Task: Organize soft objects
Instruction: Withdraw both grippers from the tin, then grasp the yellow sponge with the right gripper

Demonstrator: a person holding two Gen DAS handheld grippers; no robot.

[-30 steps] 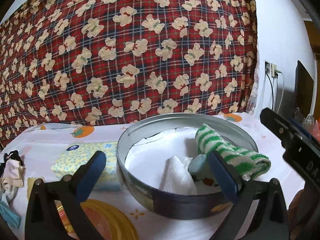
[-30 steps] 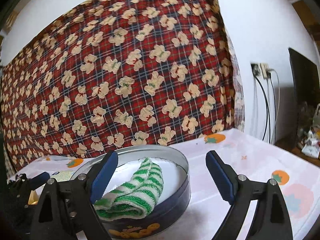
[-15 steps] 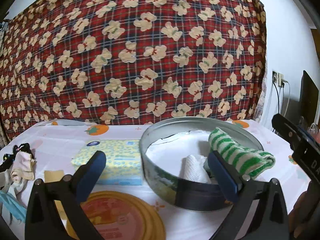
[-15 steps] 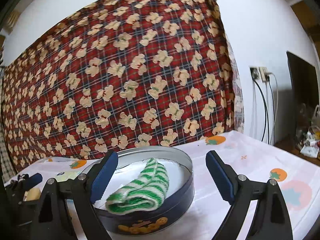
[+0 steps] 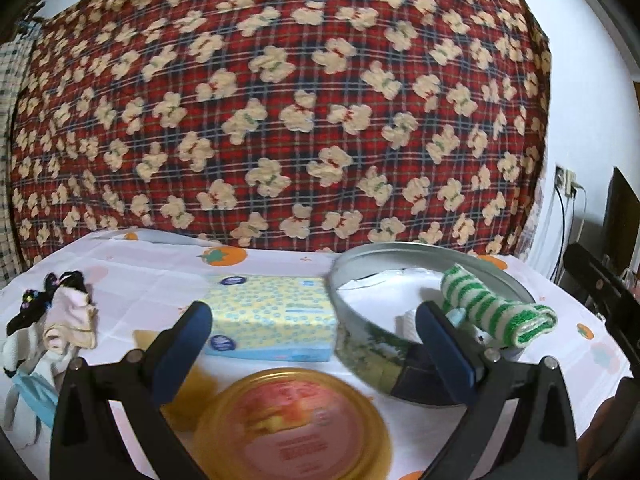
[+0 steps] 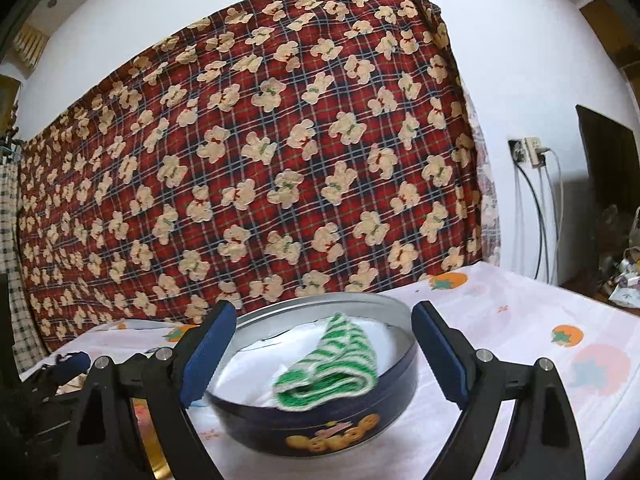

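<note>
Grippers are both hanging released and empty, the left gripper (image 5: 312,340) swinging leftward off the cookie tin (image 5: 360,344) toward the tissue pack (image 5: 272,320). Beyond the right gripper (image 6: 320,350), the striped cloth (image 6: 336,364) is lying in the tin, so remaining fabrics (image 5: 60,320) are probably next.

Ahead of my left gripper (image 5: 320,344), its blue fingers spread wide, sit a tissue pack (image 5: 272,326) and a gold lid (image 5: 296,424). The tin (image 5: 362,344) (a striped cloth (image 5: 492,312) overhangs its rim) stands to the right, touching the pack. Bare tablecloth (image 6: 516,320) lies right of the tin.
</note>
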